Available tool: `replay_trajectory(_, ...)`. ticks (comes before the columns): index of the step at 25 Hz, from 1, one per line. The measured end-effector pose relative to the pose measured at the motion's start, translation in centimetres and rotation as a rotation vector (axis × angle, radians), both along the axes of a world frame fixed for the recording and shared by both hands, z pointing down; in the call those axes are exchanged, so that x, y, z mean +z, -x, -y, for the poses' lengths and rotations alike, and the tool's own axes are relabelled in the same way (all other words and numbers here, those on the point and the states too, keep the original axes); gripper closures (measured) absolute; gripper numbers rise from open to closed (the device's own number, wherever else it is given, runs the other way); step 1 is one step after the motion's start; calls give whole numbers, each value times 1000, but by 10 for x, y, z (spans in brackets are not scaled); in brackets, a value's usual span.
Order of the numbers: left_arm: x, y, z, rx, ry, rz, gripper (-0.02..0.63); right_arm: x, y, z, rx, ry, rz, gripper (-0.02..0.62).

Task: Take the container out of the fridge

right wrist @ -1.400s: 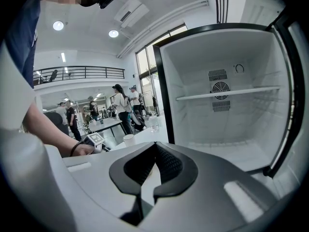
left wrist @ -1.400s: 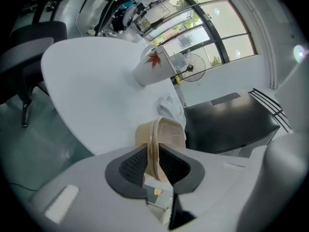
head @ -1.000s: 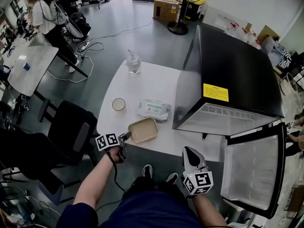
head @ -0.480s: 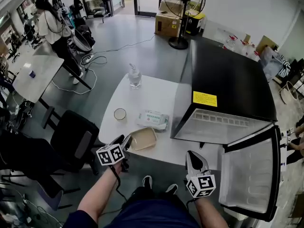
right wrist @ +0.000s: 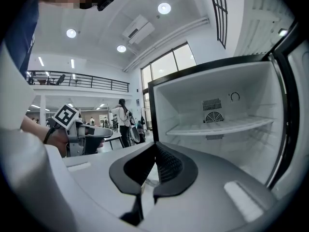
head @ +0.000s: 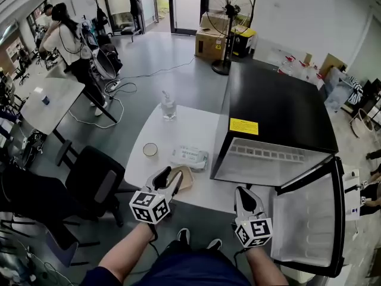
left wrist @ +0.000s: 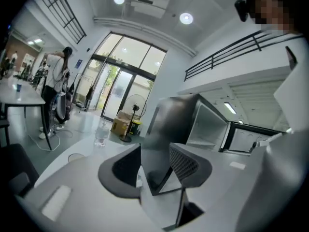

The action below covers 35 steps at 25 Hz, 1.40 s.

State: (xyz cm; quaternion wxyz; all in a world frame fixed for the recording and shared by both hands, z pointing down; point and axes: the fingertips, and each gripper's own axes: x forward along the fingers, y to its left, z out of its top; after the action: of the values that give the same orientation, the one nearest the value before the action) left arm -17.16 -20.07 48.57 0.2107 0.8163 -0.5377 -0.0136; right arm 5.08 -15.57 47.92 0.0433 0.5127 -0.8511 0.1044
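Tan container sits on the surface beside the open fridge, half hidden behind the left tongs, which are spread and empty; right tongs pressed together. Probably light and rigid: pinch its rim.

Glossy black fridge, smooth white table, matt beige plastic container.

The left gripper and right gripper have light grey shells with black cross-hatched pads. Each carries a white cube printed with black square markers. The person wears a dark navy top whose sleeves leave the forearms bare.
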Motion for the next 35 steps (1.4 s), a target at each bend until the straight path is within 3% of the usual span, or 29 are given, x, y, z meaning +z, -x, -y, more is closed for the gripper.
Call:
replay_trajectory(10, -75, -63, -23, 104, -274, 165, 425, -35, -24, 1, 30, -88, 24, 589)
replay_trajectory(13, -88, -75, -27, 112, -325, 176, 428, -44, -30, 1, 39, -108, 28, 589)
replay_trajectory(16, -102, -79, -30, 101, -371, 146, 541, -53, -36, 0, 47, -124, 31, 589)
replay_trajectory(20, -110, -85, -36, 104, -400, 128, 598, -61, -42, -5, 60, -138, 34, 589)
replay_trajectory(35, -107, -97, -39, 130, -426, 166, 603, -70, -52, -5, 84, -169, 33, 589)
